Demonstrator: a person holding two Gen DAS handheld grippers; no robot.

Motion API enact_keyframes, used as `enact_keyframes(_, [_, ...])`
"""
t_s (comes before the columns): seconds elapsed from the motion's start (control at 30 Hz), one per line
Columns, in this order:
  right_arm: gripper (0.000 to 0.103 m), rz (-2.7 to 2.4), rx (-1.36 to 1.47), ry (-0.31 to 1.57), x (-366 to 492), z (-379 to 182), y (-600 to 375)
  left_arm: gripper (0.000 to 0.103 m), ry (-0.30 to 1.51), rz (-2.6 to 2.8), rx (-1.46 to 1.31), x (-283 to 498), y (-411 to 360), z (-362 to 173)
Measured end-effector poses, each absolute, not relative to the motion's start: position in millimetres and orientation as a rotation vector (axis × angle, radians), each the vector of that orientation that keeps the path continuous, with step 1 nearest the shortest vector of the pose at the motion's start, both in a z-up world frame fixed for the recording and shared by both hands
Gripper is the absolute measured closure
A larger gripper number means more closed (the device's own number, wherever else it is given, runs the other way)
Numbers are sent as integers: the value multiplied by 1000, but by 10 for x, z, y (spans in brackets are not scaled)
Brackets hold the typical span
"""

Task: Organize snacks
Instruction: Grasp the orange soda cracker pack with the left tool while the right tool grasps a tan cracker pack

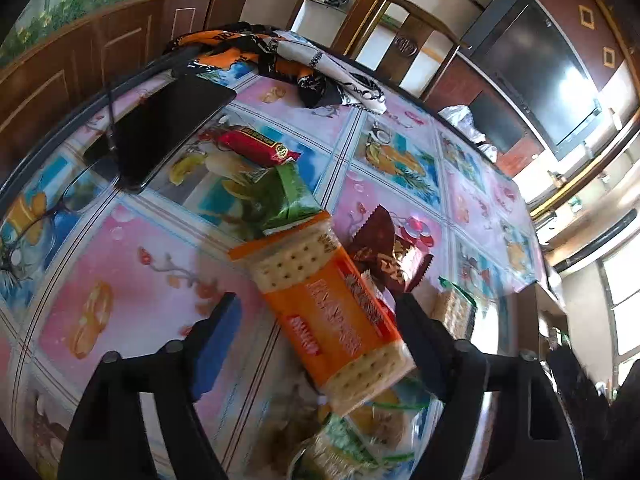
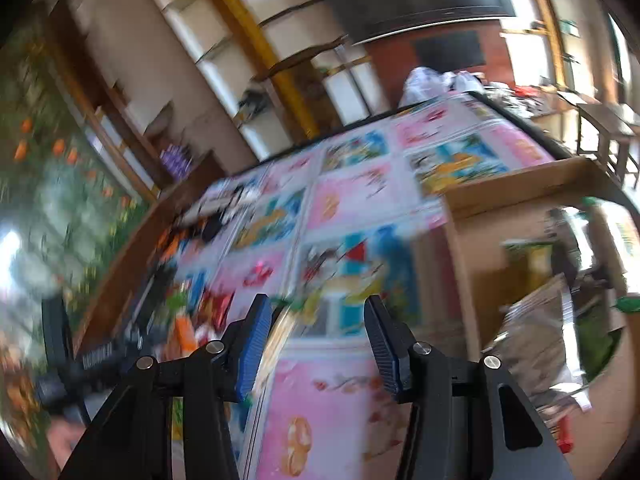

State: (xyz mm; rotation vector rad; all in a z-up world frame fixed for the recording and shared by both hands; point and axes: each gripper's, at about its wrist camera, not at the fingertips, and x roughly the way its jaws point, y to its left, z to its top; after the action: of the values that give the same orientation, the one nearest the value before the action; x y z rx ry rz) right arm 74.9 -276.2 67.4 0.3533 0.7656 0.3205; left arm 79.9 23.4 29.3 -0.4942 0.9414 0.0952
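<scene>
Tablet (image 1: 160,132), scarf (image 1: 280,60), possibly box (image 2: 520,184)

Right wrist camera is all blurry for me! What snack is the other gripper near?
Observer: An orange cracker pack sits between the fingers of the left gripper.
Operator: Is it squeezing it?
Observer: No. The blue pad stands apart from the pack, so the jaws are open.
Operator: Any more snacks?
Observer: Yes, a red packet and a green packet lie farther along the table, next to a black tablet.
</scene>
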Motion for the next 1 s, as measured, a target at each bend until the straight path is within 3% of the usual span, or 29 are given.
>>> enact_keyframes(0.27, [51, 338, 308, 790, 755, 567, -2754, 22, 959, 162, -325, 993, -8, 166])
enact_keyframes(0.4, [51, 369, 316, 820, 787, 515, -2735, 44, 962, 123, -234, 977, 19, 141])
enact_keyframes(0.43, [51, 371, 305, 820, 787, 511, -2710, 45, 974, 110, -208, 981, 33, 115])
enact_keyframes(0.6, [50, 387, 248, 823, 795, 462, -2557, 46, 944, 80, -53, 906, 111, 45])
enact_keyframes(1.0, [47, 284, 167, 985, 1206, 305, -1738, 46, 912, 85, -27, 915, 90, 27])
